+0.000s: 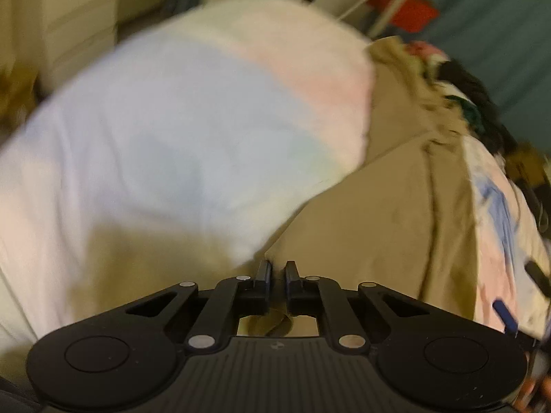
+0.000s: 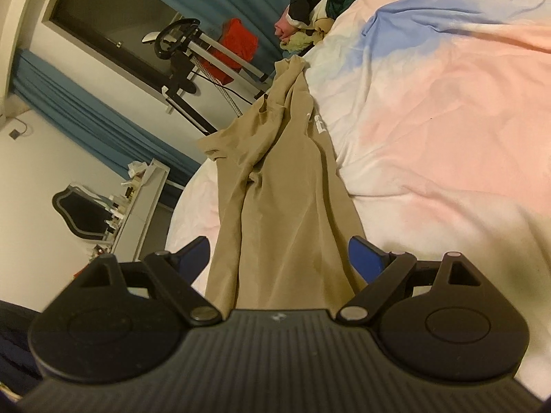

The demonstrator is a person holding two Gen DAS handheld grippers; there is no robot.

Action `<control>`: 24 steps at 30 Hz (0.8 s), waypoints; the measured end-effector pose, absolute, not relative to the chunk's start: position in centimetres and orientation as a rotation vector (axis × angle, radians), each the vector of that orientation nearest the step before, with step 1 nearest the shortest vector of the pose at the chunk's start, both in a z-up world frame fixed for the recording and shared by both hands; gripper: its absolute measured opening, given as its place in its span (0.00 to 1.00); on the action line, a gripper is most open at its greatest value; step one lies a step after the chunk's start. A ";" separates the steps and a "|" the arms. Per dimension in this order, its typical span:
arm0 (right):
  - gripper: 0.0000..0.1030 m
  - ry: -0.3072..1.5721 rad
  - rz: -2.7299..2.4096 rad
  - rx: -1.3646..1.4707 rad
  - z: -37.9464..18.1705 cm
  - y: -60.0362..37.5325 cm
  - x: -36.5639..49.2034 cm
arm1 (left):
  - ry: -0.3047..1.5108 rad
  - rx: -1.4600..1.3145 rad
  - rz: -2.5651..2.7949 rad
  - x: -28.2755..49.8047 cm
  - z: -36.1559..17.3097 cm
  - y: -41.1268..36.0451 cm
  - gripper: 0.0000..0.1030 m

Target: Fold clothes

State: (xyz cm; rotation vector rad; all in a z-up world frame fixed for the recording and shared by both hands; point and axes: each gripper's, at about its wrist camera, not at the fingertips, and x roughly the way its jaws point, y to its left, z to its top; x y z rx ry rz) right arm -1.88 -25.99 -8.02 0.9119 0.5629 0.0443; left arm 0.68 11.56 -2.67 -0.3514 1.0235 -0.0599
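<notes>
The tan pants (image 2: 275,186) lie long on the bed (image 2: 447,110) and look soft and floppy, so grab an edge: the left tongs (image 1: 277,272) are nearly together by the cloth, and the right tongs (image 2: 279,258) are wide apart.

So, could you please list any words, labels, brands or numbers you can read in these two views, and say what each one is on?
None can be read for certain.
White print on the tan garment, near its edge by the bedspread: seen sideways and creased, too distorted to read.
Small round emblem on the right gripper body: too small to read.
Same emblem on the left gripper body: too small to read.
Blue marks on the light fabric at right in the left wrist view: blurred.
</notes>
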 end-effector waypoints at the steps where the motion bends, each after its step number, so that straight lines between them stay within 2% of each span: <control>1: 0.86 0.559 0.043 0.913 -7.9 -26.0 -2.0 | 0.981 -0.299 -0.092 -0.2 -1.6 10.7 0.08; 6: 0.86 0.535 0.027 0.902 -7.4 -26.3 -2.4 | 0.770 -0.040 -0.328 -5.3 2.2 5.4 0.08; 10: 0.86 0.521 0.021 0.888 -7.1 -26.4 -2.5 | 0.731 0.170 -0.486 -7.8 1.6 0.7 0.07; 17: 0.86 0.518 0.013 0.828 -6.6 -25.9 -2.6 | 0.913 0.320 -0.601 -7.2 -3.4 -3.0 0.10; 19: 0.86 0.513 0.010 0.803 -6.3 -25.7 -2.6 | 0.948 0.306 -0.627 -6.6 -3.9 -3.2 0.20; 21: 0.86 0.505 0.008 0.779 -6.0 -25.6 -2.7 | 0.958 0.260 -0.641 -6.3 -3.4 -2.8 0.45; 24: 0.86 0.492 0.007 0.742 -5.5 -25.4 -2.8 | 0.918 0.204 -0.624 -5.4 -2.0 -2.5 0.67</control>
